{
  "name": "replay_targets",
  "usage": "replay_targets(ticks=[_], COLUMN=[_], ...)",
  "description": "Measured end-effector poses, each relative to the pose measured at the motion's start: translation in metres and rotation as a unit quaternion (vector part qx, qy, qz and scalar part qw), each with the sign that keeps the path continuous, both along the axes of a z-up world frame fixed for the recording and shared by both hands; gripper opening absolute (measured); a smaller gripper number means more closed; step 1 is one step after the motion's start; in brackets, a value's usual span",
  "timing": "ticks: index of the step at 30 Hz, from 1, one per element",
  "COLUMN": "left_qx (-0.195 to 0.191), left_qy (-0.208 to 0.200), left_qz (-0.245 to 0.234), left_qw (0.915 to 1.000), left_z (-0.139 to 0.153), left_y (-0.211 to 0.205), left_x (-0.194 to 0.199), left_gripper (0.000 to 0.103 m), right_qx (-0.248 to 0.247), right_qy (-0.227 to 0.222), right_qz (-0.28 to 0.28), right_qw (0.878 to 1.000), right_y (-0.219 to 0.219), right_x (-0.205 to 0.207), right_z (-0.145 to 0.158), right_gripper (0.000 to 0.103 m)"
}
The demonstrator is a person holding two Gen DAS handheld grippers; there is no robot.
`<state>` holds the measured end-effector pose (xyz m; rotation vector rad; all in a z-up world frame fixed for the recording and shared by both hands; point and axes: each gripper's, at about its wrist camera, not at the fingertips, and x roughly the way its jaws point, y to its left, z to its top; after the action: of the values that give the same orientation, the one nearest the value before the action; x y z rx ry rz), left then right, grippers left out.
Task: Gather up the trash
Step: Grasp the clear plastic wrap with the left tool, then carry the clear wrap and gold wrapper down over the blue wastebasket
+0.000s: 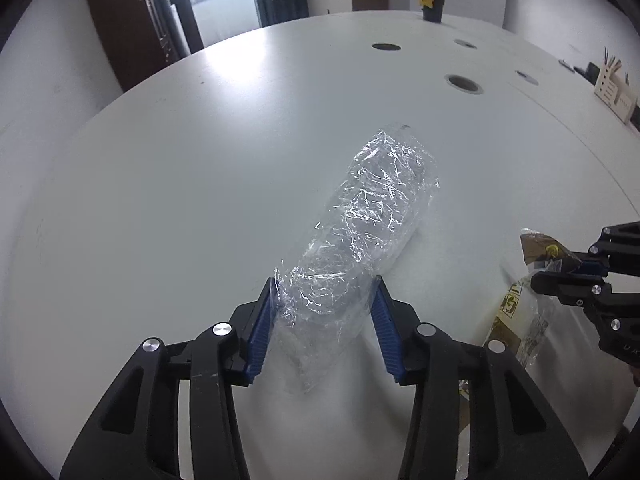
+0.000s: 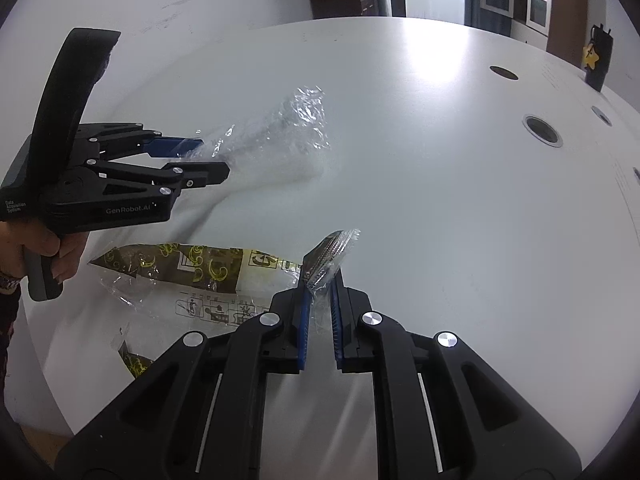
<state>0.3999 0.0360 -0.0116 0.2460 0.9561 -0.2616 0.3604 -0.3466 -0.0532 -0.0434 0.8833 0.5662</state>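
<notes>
Left gripper (image 1: 325,300): partly closed, pads against clear crumpled wrap (image 1: 360,236), lying at table (image 1: 180,180) centre. Right gripper (image 2: 320,300): pinched shut on printed wrapper (image 2: 208,268), trailing toward nine o'clock.

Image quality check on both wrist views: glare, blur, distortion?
Left wrist view: window glare on the table, sparkle highlights on the clear plastic wrap, strong fisheye curvature. Right wrist view: glare patch far on the table, wrap looks smeared, printed wrapper sharp.

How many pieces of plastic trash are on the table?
2. A crumpled clear plastic bag between the left gripper's fingers, and a brown-and-yellow printed wrapper pinched by the right gripper. More may lie out of view.
</notes>
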Motion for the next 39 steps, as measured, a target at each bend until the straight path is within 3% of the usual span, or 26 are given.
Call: replay_targets(ticks=[5, 12, 17, 24, 31, 39], left_qx=[-0.047, -0.131, -0.207, -0.221, -0.186, -0.191], left_qy=[-0.042, -0.100, -0.094, -0.120, -0.141, -0.117], left_qz=[0.051, 0.067, 0.066, 0.092, 0.089, 0.092], left_qw=[0.9967, 0.9841, 0.9716, 0.9634, 0.9682, 0.9703], left_z=[0.029, 0.060, 0.058, 0.042, 0.021, -0.003], left_y=[0.011, 0.012, 0.016, 0.015, -0.014, -0.015], left_x=[-0.059, -0.187, -0.263, -0.336, -0.378, -0.404], left_gripper=[0.042, 0.042, 0.042, 0.042, 0.042, 0.042], right_qx=[-0.007, 0.013, 0.031, 0.030, 0.029, 0.018], right_qy=[-0.035, -0.081, -0.098, -0.122, -0.128, -0.113], right_qz=[-0.005, -0.014, -0.028, -0.031, -0.032, -0.030], right_qw=[0.999, 0.997, 0.994, 0.992, 0.991, 0.993], right_y=[-0.011, -0.035, -0.048, -0.061, -0.075, -0.082], right_x=[-0.038, -0.109, -0.163, -0.229, -0.286, -0.323], right_z=[0.009, 0.021, 0.020, 0.010, -0.013, -0.047], right_gripper=[0.009, 0.009, 0.009, 0.009, 0.009, 0.009])
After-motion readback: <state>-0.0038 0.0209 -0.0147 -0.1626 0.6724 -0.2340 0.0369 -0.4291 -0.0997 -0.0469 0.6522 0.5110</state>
